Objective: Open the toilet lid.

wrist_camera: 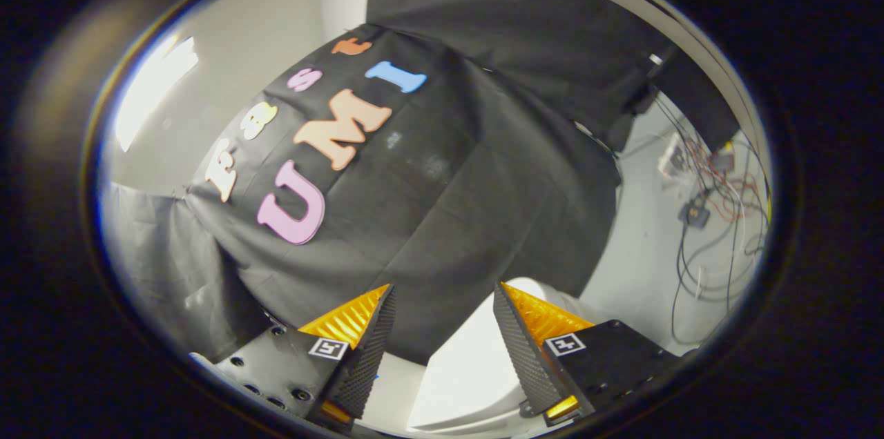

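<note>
My gripper (442,301) is open, its two orange and black fingers (366,335) spread apart with nothing held between them. Below and between the fingers lies a white rounded surface, the toilet (463,377), with a curved edge near the right finger. I cannot tell whether the lid is up or down. The view is tilted, and the fingers point over the toilet toward the black cloth wall (442,204) just beyond.
Past the right finger lies a pale floor (642,266) with a tangle of black and red cables (718,232) and small boxes. A grey cloth (166,259) hangs beyond the left finger. A white wall (242,59) rises behind the black cloth.
</note>
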Action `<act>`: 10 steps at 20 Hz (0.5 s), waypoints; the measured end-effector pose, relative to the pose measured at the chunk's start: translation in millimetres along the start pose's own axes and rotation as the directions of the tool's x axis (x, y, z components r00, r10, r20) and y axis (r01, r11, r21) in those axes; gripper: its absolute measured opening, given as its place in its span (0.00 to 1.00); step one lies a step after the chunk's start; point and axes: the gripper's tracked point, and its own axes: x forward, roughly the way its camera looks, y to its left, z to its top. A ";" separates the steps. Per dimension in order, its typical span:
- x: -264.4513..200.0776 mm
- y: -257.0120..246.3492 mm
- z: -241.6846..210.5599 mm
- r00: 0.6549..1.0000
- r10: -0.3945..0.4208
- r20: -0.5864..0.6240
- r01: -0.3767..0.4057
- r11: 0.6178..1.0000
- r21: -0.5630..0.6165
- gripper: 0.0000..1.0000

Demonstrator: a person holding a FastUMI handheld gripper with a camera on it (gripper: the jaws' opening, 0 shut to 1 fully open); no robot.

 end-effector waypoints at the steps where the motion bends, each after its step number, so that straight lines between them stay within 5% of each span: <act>1: -6.4 -10.4 -13.0 1.000 -0.022 -0.014 0.023 0.999 0.038 0.88; 10: -56.4 -85.8 -108.4 0.962 -0.238 -0.135 0.264 0.939 0.219 0.79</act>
